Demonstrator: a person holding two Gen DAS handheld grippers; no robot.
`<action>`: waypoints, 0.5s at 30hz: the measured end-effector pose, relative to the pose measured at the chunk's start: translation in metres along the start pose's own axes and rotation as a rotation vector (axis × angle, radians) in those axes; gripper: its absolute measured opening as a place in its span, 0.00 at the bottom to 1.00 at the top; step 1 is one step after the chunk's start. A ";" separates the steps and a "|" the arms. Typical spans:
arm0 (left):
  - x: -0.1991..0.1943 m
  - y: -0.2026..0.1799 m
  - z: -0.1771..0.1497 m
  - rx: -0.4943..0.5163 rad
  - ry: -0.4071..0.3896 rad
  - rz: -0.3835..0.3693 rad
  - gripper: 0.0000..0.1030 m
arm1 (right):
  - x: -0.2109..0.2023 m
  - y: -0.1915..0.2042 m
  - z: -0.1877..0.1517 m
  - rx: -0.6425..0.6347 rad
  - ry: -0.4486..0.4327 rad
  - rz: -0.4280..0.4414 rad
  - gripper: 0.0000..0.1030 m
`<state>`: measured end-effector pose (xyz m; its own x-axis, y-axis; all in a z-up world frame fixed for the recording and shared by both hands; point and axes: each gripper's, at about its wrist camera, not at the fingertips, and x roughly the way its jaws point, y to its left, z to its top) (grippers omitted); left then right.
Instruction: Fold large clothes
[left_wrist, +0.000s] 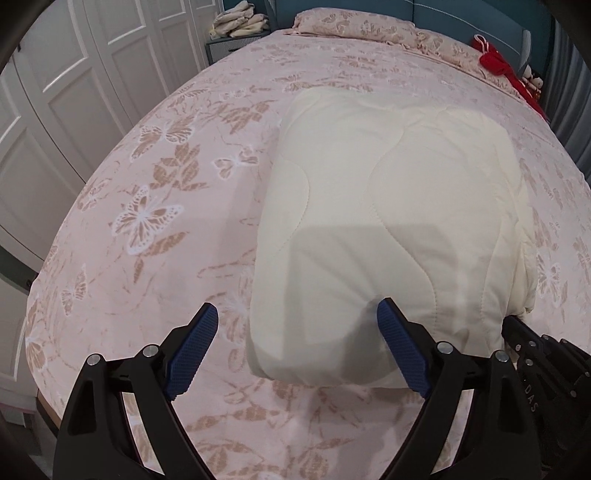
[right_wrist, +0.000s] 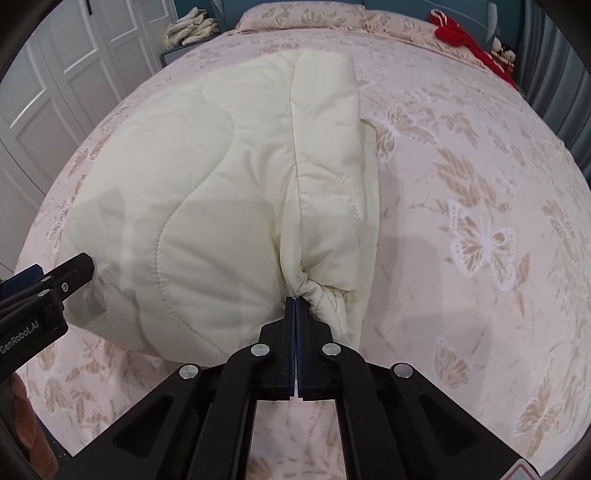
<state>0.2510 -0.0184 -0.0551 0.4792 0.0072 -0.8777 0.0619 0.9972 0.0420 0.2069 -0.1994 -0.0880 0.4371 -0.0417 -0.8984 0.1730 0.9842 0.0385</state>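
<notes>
Over on the left, the white panelled wardrobe doors (left_wrist: 74, 85) line the wall, and the bed with its pink butterfly-print cover (left_wrist: 155, 206) fills the middle of both views. The left tongs (left_wrist: 295, 317) are spread wide apart, pointing steeply down, one blue ribbed pad (left_wrist: 192, 350) over bare bedcover and the other at the near left corner of the folded cream quilted padded garment (left_wrist: 388, 192); nothing is pinched between them. That garment lies flat on the bed, a thick rectangular bundle with wavy stitch lines. Moving right: the right tongs (right_wrist: 296, 301) are pressed tight together at the bundle's near right corner, where the cream fabric bunches into gathered wrinkles right at the tips. In the right wrist view, stacked layers of the fold show along the bundle's right edge. At the head of the bed, a matching pink pillow (left_wrist: 354, 22), with a crumpled red cloth (left_wrist: 498, 62) at the far right.
</notes>
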 end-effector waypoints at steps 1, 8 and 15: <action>0.002 -0.002 0.000 0.001 0.003 0.000 0.84 | 0.003 -0.001 0.000 0.004 0.005 0.003 0.00; 0.016 -0.013 -0.001 0.003 0.017 0.005 0.86 | 0.019 -0.001 -0.003 0.008 0.025 0.002 0.00; 0.025 -0.018 0.000 0.001 0.019 0.007 0.89 | 0.026 0.002 -0.005 0.005 0.016 -0.012 0.00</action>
<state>0.2619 -0.0361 -0.0779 0.4627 0.0161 -0.8864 0.0597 0.9970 0.0493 0.2141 -0.1974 -0.1139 0.4209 -0.0507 -0.9057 0.1827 0.9827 0.0299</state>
